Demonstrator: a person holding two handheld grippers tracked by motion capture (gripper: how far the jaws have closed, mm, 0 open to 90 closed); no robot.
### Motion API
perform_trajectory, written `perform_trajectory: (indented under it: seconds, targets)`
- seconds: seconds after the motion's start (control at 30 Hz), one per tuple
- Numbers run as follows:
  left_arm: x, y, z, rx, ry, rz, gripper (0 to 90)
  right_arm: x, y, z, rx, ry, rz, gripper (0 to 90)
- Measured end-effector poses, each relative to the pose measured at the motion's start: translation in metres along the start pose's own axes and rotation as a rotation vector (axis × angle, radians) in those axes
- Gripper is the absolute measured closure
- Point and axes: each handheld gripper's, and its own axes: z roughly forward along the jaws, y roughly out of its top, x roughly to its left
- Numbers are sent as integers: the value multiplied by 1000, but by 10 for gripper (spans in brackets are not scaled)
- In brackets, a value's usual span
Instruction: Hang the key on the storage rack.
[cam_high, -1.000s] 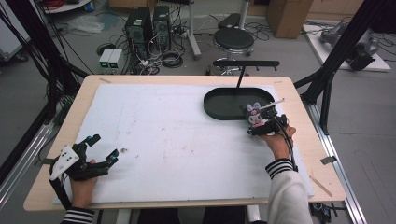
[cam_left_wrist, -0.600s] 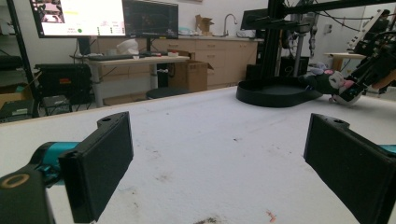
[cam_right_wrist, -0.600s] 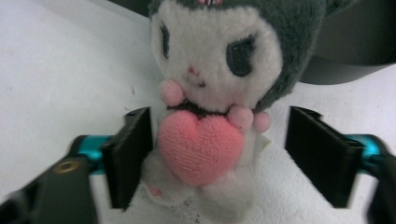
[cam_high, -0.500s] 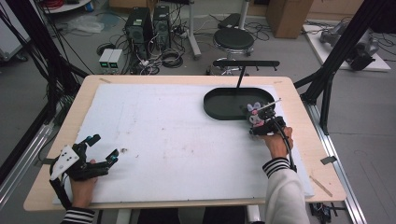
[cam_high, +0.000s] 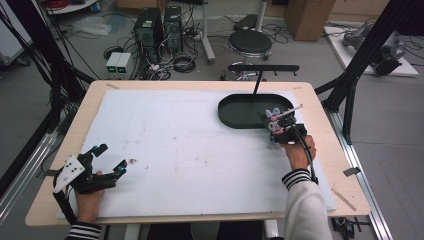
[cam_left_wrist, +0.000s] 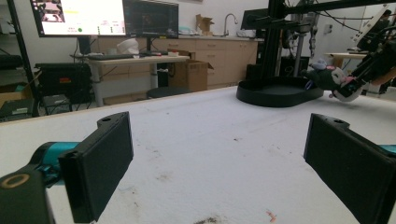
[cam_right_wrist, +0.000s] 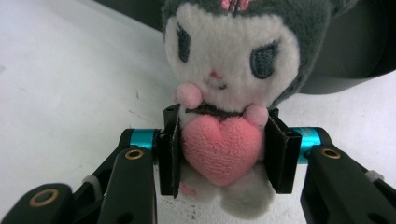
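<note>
At the table's far right, my right tool (cam_high: 280, 126) clamps a small grey-and-white plush doll with a pink heart (cam_right_wrist: 224, 116) beside the black oval plastic tray (cam_high: 240, 111). I should lift it clear of the rim before releasing. My left tool (cam_high: 107, 162) rests spread, empty.

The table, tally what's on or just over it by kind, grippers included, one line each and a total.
Hand-held two-jaw grippers: 2, the left gripper open, the right gripper shut on the toy.
Soft plush toys with a pink heart: 1, the plush toy.
Black oval trays: 1, the black oval tray.
Total: 4.
</note>
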Motion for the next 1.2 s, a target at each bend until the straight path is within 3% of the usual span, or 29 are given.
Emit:
perform_trajectory:
  seconds: [0.33,0.53,1.2]
  targets:
    - [0,0,0,0,0,3,86,0,10,-18,-97,46,-14,555]
    - [0,0,0,-1,0,4,86,-3,14,-24,-118,58,-17,555]
    - [0,0,0,2,0,2,86,-15,43,-57,-207,36,-8,554]
